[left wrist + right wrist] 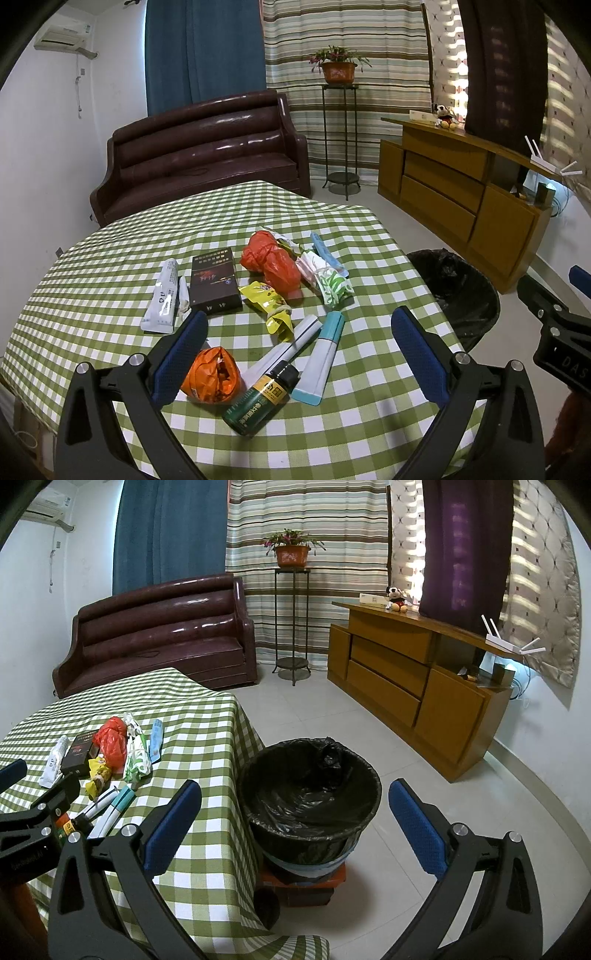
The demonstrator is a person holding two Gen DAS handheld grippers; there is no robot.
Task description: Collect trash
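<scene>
Trash lies on the green checked tablecloth [110, 258]: an orange crumpled wrapper [214, 374], a green bottle [260, 400], a teal-and-white tube [325, 356], a grey-white tube [284, 347], a yellow packet [271, 304], a red plastic bag [271, 264], a black box [215, 282] and a white tube [164, 295]. My left gripper [299, 332] is open above the near items, empty. My right gripper [295, 801] is open and empty over the black-lined bin [310, 794], which stands beside the table.
A brown sofa [203, 155] stands behind the table. A wooden cabinet [417, 679] runs along the right wall, with a plant stand [293, 624] between them. The bin rests on a red box [306, 884] on the tiled floor.
</scene>
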